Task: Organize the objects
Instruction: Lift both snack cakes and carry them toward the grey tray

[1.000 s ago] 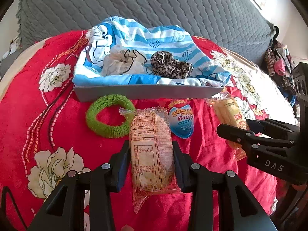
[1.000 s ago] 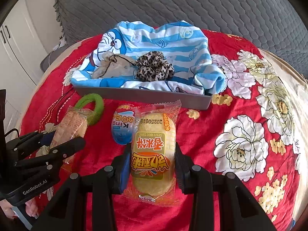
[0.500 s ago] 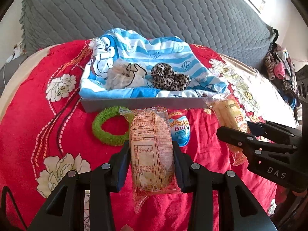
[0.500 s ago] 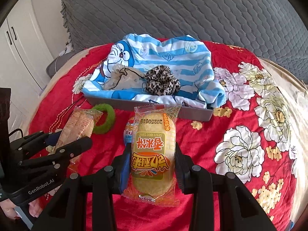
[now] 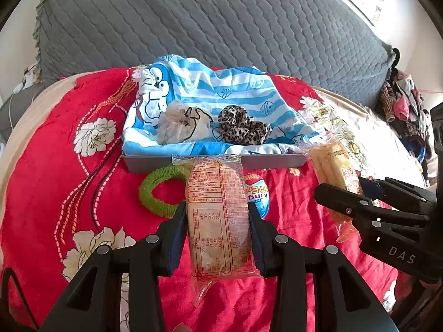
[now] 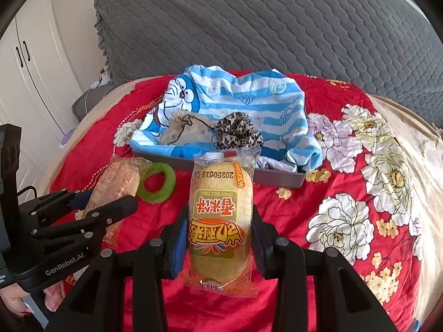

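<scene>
A: Are we gripping anything?
B: Yes. Our left gripper [image 5: 217,231] pinches a rice-cake packet [image 5: 218,218]; our right gripper [image 6: 218,238] pinches a yellow snack packet [image 6: 220,221], both just before the grey tray [image 5: 271,160].

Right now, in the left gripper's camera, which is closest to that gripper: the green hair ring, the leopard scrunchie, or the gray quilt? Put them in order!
From the left gripper:
1. Green hair ring, just ahead, left, on the red blanket.
2. Leopard scrunchie, farther, in the tray.
3. Gray quilt, farthest, at the back.
</scene>
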The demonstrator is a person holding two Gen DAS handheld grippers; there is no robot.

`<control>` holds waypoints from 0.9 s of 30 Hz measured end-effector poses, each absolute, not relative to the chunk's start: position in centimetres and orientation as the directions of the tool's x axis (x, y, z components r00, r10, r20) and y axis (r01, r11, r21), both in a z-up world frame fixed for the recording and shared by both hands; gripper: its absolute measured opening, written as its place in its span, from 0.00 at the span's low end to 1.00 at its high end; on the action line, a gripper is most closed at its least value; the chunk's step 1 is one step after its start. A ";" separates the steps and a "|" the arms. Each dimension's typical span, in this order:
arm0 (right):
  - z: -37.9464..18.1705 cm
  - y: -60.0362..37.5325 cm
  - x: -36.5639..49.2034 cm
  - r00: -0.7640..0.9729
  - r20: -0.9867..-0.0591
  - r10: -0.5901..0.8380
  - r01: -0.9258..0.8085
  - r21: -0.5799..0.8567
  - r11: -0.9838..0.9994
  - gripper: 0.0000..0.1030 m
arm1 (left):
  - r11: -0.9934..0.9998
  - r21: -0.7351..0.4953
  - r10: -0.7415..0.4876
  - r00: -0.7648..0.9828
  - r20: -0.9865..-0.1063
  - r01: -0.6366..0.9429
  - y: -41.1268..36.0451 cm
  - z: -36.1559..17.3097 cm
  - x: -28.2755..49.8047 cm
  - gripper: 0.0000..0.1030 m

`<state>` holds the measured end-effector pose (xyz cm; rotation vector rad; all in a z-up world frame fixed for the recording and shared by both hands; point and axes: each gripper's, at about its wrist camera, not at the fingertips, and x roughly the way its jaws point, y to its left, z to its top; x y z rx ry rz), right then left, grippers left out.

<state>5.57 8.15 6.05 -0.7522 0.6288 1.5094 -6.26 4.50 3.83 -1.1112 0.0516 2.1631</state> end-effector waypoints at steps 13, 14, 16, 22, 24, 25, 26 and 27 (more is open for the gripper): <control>7.3 8.1 4.8 -0.008 -0.745 0.666 -0.995 -0.063 -0.083 0.39 | -0.747 -0.273 0.582 -0.398 -0.710 -0.606 4.3 4.8 -6.8 0.41; 7.4 8.1 4.7 -0.005 -0.743 0.669 -0.994 -0.068 -0.083 0.39 | -0.747 -0.273 0.582 -0.398 -0.709 -0.606 4.4 4.9 -6.8 0.41; 7.7 8.2 4.7 -0.003 -0.739 0.674 -0.994 -0.070 -0.082 0.39 | -0.745 -0.279 0.587 -0.397 -0.706 -0.607 4.4 5.0 -7.1 0.41; 8.6 8.6 4.4 -0.003 -0.726 0.687 -0.994 -0.071 -0.080 0.39 | -0.742 -0.278 0.592 -0.401 -0.699 -0.610 4.4 5.5 -7.7 0.41; 8.9 8.8 4.4 -0.006 -0.724 0.689 -0.995 -0.064 -0.076 0.39 | -0.740 -0.282 0.596 -0.400 -0.697 -0.610 4.4 5.6 -7.9 0.41; 9.0 8.9 4.5 -0.006 -0.724 0.689 -0.996 -0.061 -0.072 0.39 | -0.740 -0.280 0.595 -0.402 -0.696 -0.611 4.4 5.6 -8.0 0.41; 9.1 9.1 4.5 -0.005 -0.726 0.688 -0.996 -0.058 -0.068 0.39 | -0.740 -0.278 0.596 -0.406 -0.693 -0.612 4.4 5.7 -8.1 0.41; 9.3 9.3 4.6 -0.006 -0.723 0.691 -0.996 -0.053 -0.065 0.39 | -0.741 -0.278 0.595 -0.407 -0.693 -0.612 4.4 5.7 -8.3 0.41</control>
